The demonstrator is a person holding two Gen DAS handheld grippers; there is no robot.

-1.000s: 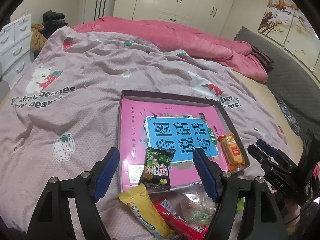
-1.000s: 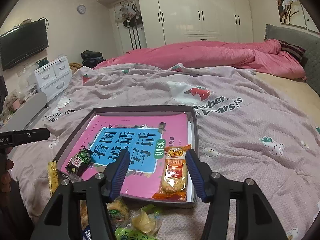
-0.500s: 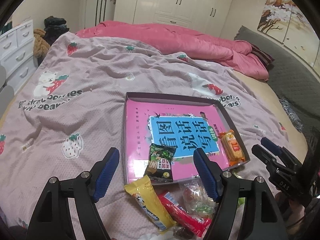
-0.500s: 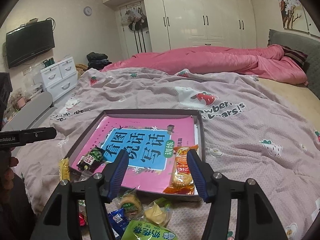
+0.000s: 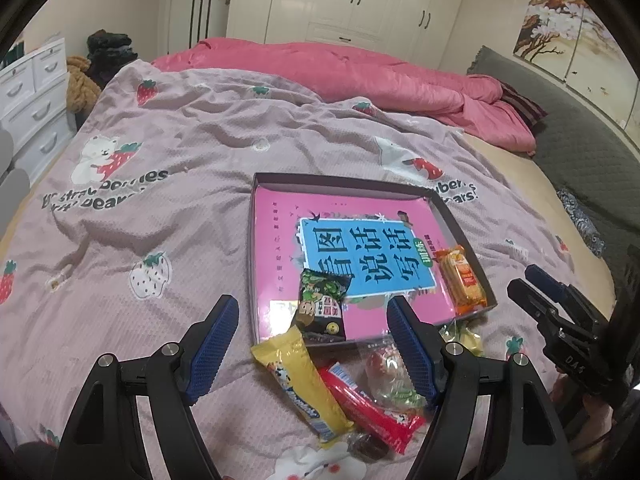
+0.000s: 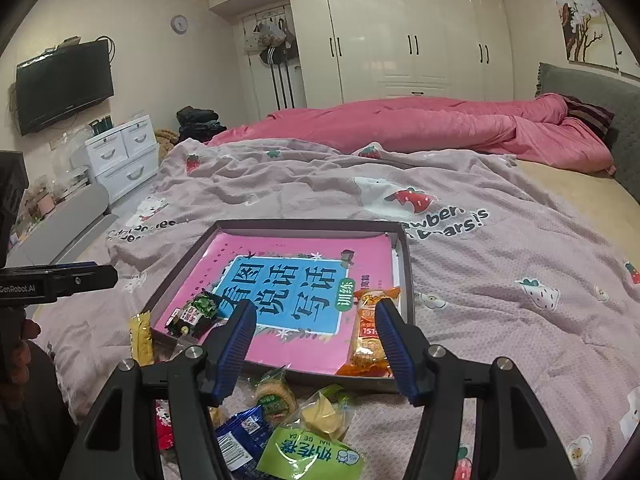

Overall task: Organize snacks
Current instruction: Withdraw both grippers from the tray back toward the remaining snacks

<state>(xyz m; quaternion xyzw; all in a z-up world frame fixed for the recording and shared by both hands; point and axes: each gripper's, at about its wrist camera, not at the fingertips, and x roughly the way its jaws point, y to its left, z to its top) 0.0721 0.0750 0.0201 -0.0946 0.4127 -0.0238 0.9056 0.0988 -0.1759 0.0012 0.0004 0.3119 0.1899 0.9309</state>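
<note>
My right gripper (image 6: pixel 316 346) blocks part of the orange snack (image 6: pixel 370 334) lying in the tray (image 6: pixel 406 276) on the bed (image 6: pixel 500 280), and the snack pile (image 6: pixel 280 420) below it is cut off by the frame. Its jaws stand apart, empty. My left gripper (image 5: pixel 314 346) is spread wide, empty, over the yellow packet (image 5: pixel 300 384) beside the tray's near edge.
</note>
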